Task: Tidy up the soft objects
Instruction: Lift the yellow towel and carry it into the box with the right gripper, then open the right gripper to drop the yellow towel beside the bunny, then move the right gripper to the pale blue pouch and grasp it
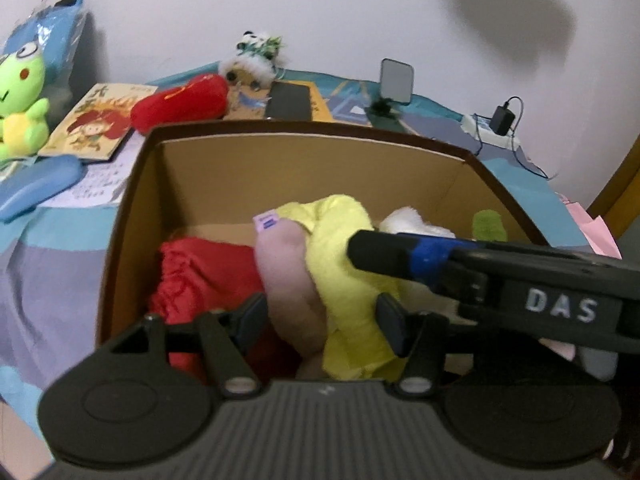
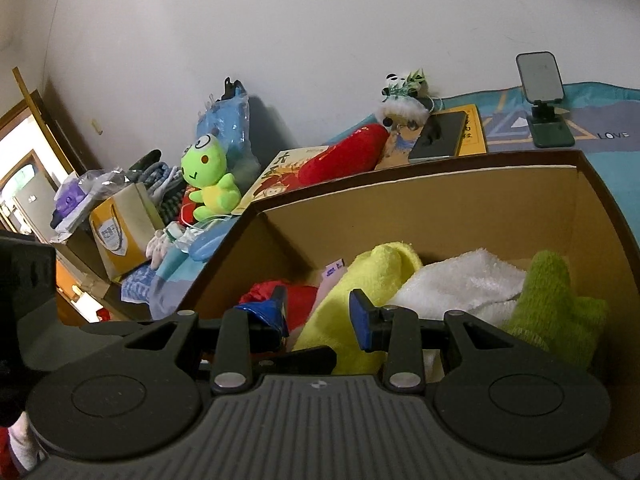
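Inside the cardboard box (image 1: 132, 208): red cloth (image 1: 200, 276), pink-and-yellow plush (image 1: 332, 264), white towel (image 2: 460, 280), green plush piece (image 2: 560, 304) already stowed. My left gripper (image 1: 320, 316) straddles the pink-and-yellow plush, jaws apart, not pinching; right gripper (image 2: 320, 312) open over it too. Left outside the box (behind it): frog plush (image 2: 208, 176), red plush (image 1: 180, 104), panda toy (image 1: 256, 52).

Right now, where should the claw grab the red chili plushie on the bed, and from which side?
Probably around the middle of the red chili plush. It lies flat and long beside the picture book, behind the cardboard box, so come down from above with the fingers across its narrow width. Its soft body should squash easily.
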Available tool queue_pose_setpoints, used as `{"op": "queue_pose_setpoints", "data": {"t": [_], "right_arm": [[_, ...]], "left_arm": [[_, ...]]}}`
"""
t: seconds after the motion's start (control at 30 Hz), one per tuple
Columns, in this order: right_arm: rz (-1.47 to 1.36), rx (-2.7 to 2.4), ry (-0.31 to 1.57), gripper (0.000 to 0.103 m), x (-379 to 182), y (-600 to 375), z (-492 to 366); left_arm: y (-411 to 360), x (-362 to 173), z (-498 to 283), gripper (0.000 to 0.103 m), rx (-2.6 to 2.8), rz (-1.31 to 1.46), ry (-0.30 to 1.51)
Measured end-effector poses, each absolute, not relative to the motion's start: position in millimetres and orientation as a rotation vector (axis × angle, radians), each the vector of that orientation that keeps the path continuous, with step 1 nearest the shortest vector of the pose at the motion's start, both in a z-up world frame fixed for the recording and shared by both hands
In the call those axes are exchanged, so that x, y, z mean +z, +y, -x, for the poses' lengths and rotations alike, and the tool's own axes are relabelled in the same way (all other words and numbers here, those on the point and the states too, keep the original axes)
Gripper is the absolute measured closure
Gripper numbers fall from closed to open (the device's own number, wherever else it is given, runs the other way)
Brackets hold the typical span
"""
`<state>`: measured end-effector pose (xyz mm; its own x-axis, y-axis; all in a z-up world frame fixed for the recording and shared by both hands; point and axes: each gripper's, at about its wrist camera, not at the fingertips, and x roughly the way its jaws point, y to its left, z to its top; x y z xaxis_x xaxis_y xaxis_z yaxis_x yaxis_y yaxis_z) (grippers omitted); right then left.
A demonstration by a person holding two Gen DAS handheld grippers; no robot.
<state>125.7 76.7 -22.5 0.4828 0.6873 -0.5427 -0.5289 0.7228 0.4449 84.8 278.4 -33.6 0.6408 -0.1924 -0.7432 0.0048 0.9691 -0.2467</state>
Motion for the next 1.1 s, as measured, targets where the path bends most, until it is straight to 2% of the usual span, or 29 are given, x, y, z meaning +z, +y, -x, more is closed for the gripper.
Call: {"op": "queue_pose_setpoints", "data": {"t": [0.47, 1.1], "right_arm": [[-0.272, 0.816, 0.747, 0.085, -3, 62, -104], [-0.330, 0.833, 0.789, 0.085, -4, -23, -62]], "left_arm": [[263, -5, -62, 0.044, 0.033, 0.146, 0.904], [173, 11, -11, 0.040, 0.097, 0.071, 0.913]]}}
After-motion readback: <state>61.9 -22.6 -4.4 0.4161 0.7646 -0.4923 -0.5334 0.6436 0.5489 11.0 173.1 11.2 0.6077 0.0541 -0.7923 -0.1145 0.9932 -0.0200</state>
